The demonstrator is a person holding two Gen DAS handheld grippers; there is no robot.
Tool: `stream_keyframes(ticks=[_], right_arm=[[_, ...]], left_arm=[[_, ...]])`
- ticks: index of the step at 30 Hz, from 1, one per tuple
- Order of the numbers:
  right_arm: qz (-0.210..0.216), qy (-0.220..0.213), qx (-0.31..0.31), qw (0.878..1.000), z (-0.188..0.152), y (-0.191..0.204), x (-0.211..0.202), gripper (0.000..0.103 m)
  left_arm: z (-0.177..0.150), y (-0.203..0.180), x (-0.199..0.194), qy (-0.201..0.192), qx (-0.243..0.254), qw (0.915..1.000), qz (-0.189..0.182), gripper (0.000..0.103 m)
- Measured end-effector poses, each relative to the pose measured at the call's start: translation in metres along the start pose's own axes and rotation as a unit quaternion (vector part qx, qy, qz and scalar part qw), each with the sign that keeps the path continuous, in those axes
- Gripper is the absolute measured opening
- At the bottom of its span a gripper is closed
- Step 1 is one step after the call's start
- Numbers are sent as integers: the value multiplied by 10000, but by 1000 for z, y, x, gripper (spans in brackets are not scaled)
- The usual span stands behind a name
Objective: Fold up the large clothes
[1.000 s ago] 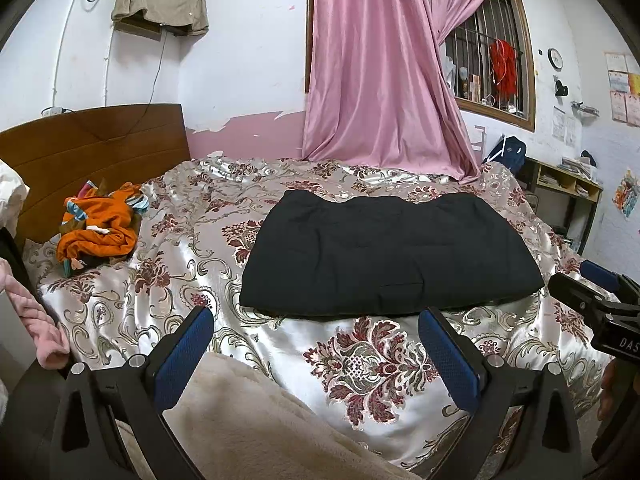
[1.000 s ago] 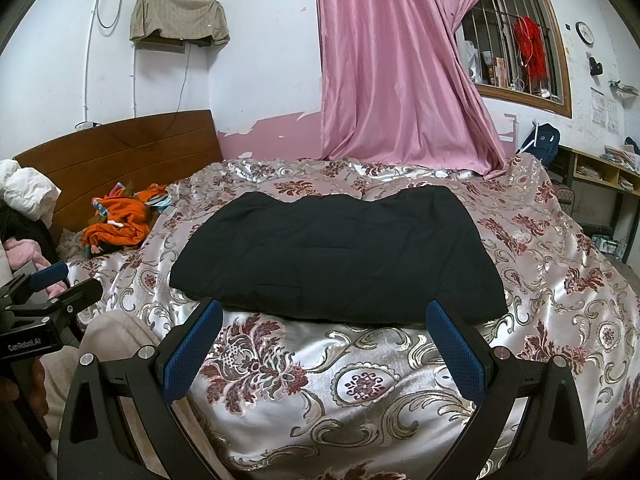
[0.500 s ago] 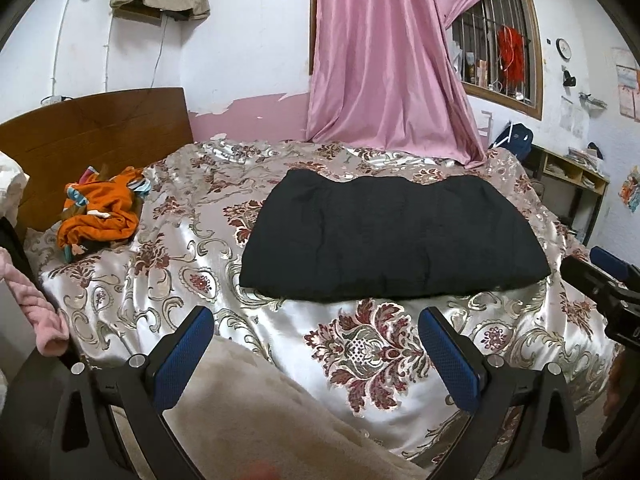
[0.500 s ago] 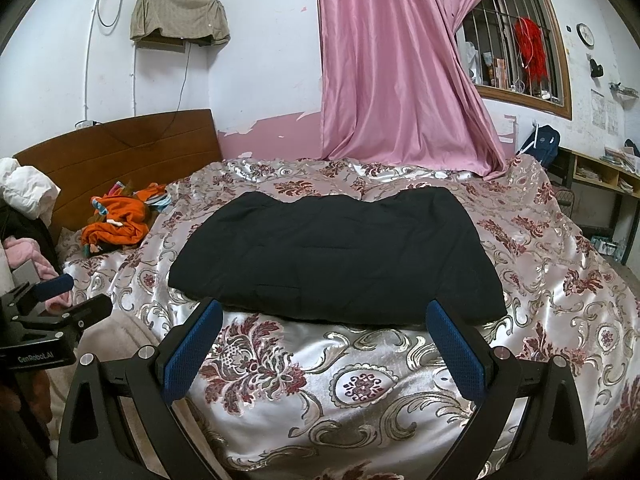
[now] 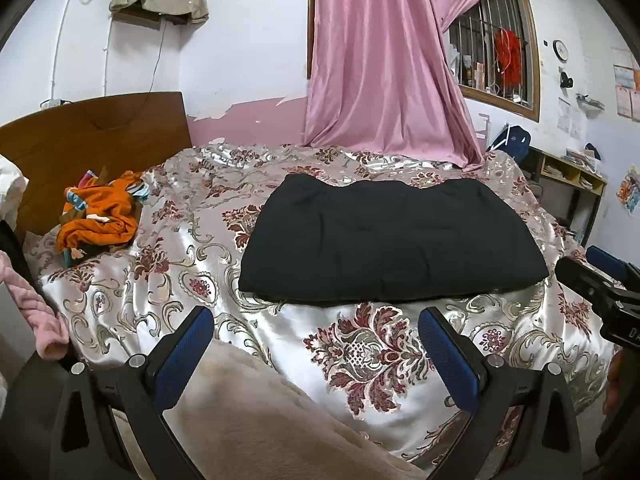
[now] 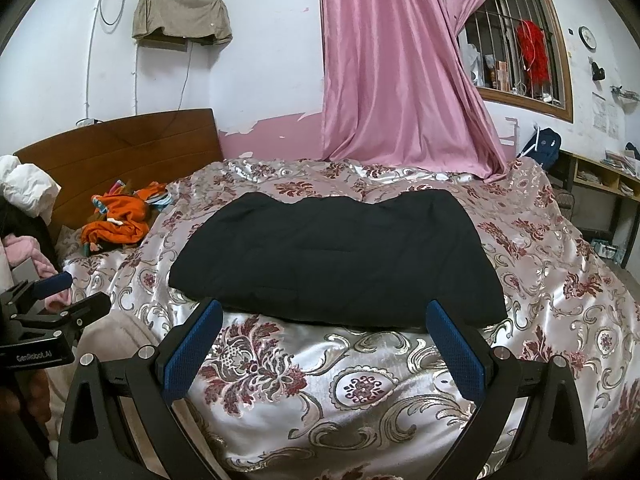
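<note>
Legible writing: in the right wrist view, the body of the left gripper (image 6: 52, 296) carries the white marking "GenRobot.AI"; in the left wrist view, the body of the right gripper (image 5: 600, 276) shows only the cut-off letters "DA". Landmark: the black folded garment (image 5: 392, 244), lying flat on the floral satin bedspread (image 5: 360, 356) near the middle of the bed. Left of the garment, against the wooden headboard (image 5: 92, 132), sits a crumpled orange cloth (image 5: 100, 216). The left gripper (image 5: 316, 344) is held level on the near side of the garment, off its left front corner and above a beige fleece cloth (image 5: 256, 420); its blue-padded fingers (image 5: 184, 356) are spread wide with nothing between them. The right gripper (image 6: 324, 336) is held level at the garment's near edge, fingers (image 6: 452, 352) likewise spread wide and empty, apart from the fabric. Behind the garment hangs a pink curtain (image 5: 380, 60); right of the curtain is a barred window (image 5: 496, 60).
</note>
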State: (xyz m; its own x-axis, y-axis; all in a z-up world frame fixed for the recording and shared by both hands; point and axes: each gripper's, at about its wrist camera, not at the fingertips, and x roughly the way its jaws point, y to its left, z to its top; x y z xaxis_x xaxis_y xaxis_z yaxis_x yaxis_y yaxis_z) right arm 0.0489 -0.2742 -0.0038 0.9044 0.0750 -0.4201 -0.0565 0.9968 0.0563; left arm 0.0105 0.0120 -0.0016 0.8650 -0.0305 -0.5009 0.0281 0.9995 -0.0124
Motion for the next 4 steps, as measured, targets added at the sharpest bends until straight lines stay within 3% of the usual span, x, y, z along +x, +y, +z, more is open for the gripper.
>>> stream_keyframes(ticks=[4], right_arm=[[-5,4,6,10000,0,0,0,100]], left_arm=[[-1,-3,-1,-37,39,10000,11,103]])
